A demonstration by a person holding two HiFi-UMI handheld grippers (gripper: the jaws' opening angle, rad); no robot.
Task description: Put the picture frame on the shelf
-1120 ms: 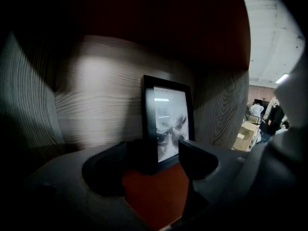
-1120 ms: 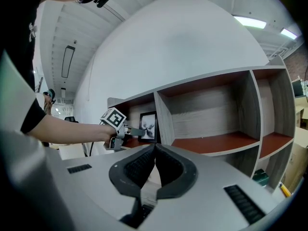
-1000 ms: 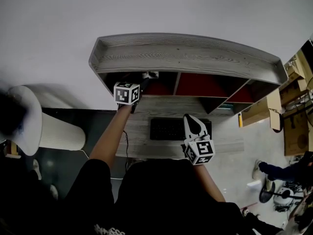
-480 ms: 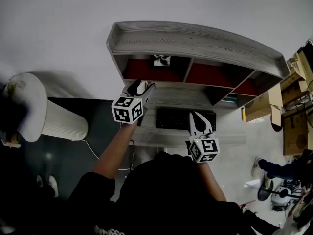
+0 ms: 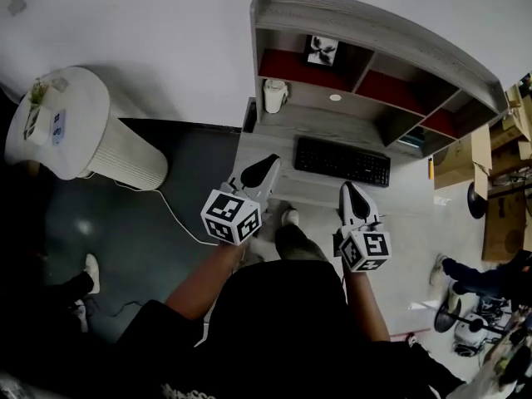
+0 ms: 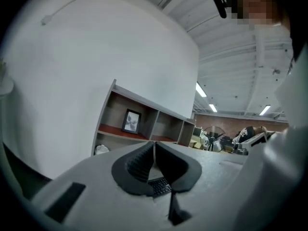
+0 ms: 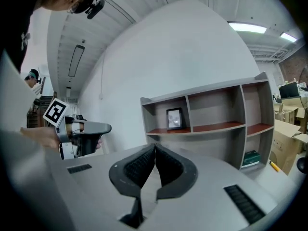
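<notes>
The left gripper (image 5: 264, 166) has just been closing its jaws. They now meet with nothing between them, and it points level across the desk (image 5: 283, 131). From it, the picture frame (image 5: 322, 50) lies well ahead and higher, a little left of the line the jaws point along. The frame stands upright in the leftmost compartment of the shelf (image 5: 374, 30), long axis vertical and face turned back toward both grippers.

The right gripper (image 5: 349, 189) is also clenched on nothing. From it, the frame sits ahead, higher and slightly right of its jaw line. Both grippers are well apart from the frame, the left perhaps marginally nearer. With the frame already on the shelf, the placing looks done, and no further reach seems needed.
</notes>
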